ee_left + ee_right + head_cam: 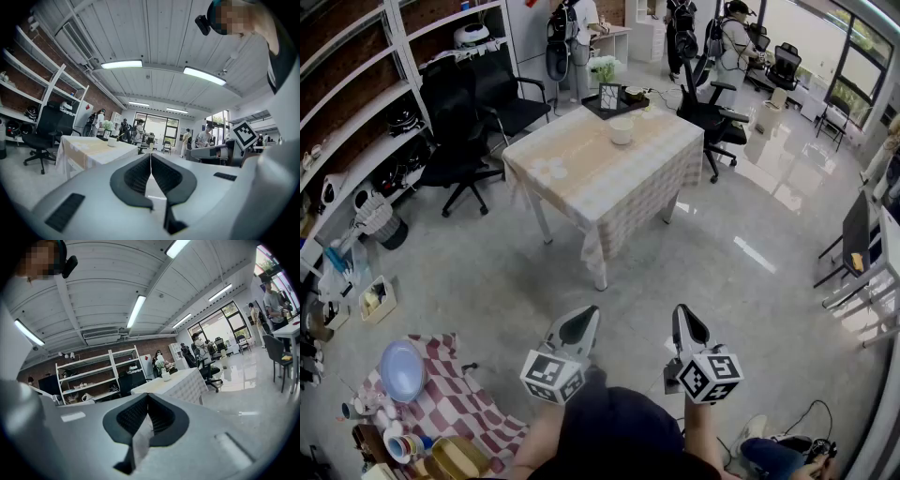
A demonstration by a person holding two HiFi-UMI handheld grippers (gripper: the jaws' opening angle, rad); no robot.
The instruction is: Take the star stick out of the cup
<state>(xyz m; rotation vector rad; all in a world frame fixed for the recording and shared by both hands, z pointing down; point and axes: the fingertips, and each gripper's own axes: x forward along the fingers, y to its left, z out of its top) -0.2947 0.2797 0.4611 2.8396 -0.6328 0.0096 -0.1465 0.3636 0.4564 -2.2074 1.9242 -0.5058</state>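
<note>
The left gripper [151, 155] has its jaws pressed together with nothing between the pads. The right gripper [147, 398] is the same, fully closed and empty. In the head view both are held side by side low in front of the person, pointing forward over bare floor.

Nothing of the task appears done yet. The cup [621, 132] stands on the table [581, 173], well apart from both grippers, toward the table's far end. In the left gripper view a thin stick [119, 136] seems to lean out of the cup to the right. Its star end is too small to make out, so it looks to be still in place.

Still to come, by my reading, are the walk up to the table, opening one pair of jaws, closing on the stick and lifting it clear.

Counted: two grippers, one table, one cup, one stick as far as I can tell, one dark tray [609, 105] behind the cup, and three black office chairs [455, 141] near the table.
</note>
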